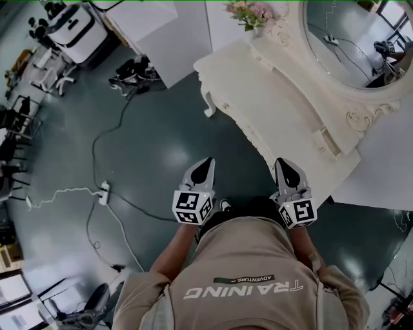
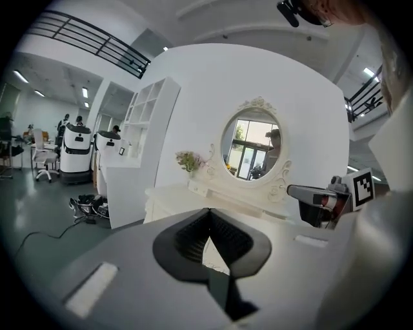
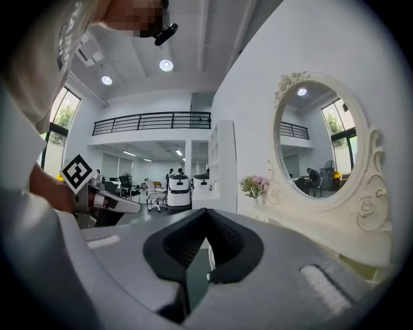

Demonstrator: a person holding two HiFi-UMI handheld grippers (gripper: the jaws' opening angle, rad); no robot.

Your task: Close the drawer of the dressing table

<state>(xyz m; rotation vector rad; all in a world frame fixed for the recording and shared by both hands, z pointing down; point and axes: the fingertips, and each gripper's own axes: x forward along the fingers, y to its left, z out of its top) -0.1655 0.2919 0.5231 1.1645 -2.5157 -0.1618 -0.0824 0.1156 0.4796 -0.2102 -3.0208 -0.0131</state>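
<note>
The cream dressing table (image 1: pixel 271 109) with its oval mirror (image 1: pixel 348 38) stands ahead and to my right; it also shows as the dressing table (image 2: pixel 193 193) and the dressing table (image 3: pixel 310 225). From here I cannot tell how its drawer front stands. My left gripper (image 1: pixel 207 162) and right gripper (image 1: pixel 281 162) are held side by side at waist height, a short way from the table's front edge and touching nothing. The left gripper (image 2: pixel 208 211) has its tips together on nothing, and so does the right gripper (image 3: pixel 206 213).
A vase of flowers (image 1: pixel 248 13) sits on the table's far corner. A white shelf unit (image 1: pixel 168 38) stands left of the table. Cables and a power strip (image 1: pixel 103 192) lie on the dark floor to my left. White machines (image 1: pixel 77 29) and chairs stand further off.
</note>
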